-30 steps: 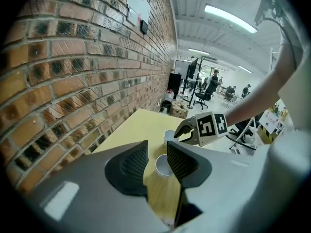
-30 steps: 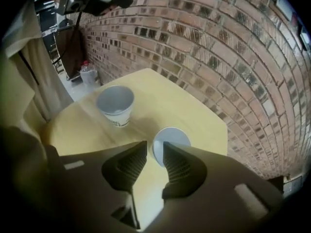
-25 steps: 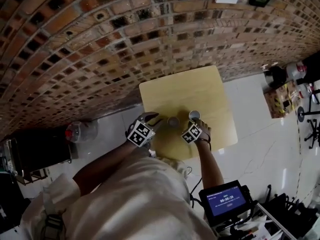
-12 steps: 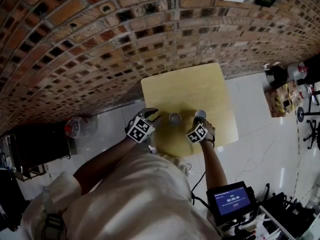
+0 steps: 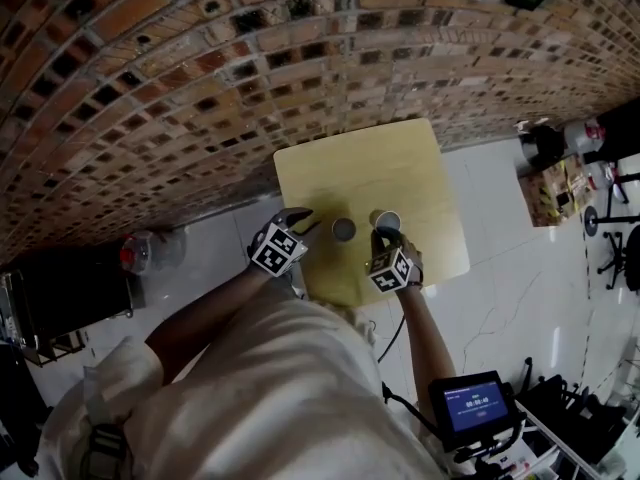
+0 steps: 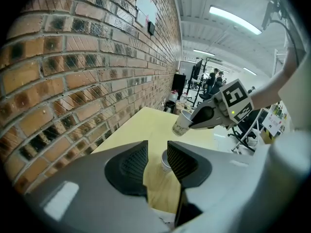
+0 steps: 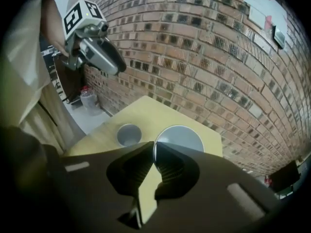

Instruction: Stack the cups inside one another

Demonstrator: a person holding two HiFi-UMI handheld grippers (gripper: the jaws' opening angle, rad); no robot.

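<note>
Leftmost, the left gripper hangs over the near left edge of the table. Its jaws stand partly open with an empty gap between them. Just beyond those jaws the left cup stands upright on the wood, mouth up and touching neither gripper. Its inside is grey and empty.

Next to it, a little to the right, the right cup is held clear of the tabletop. In the left gripper view it is tilted, its base out to the left and its mouth toward the jaws that carry it. The two cups are near each other but apart.

The right gripper is clamped tight on that cup's rim, one jaw inside the mouth and the other outside the wall. A brick wall runs behind the table.
</note>
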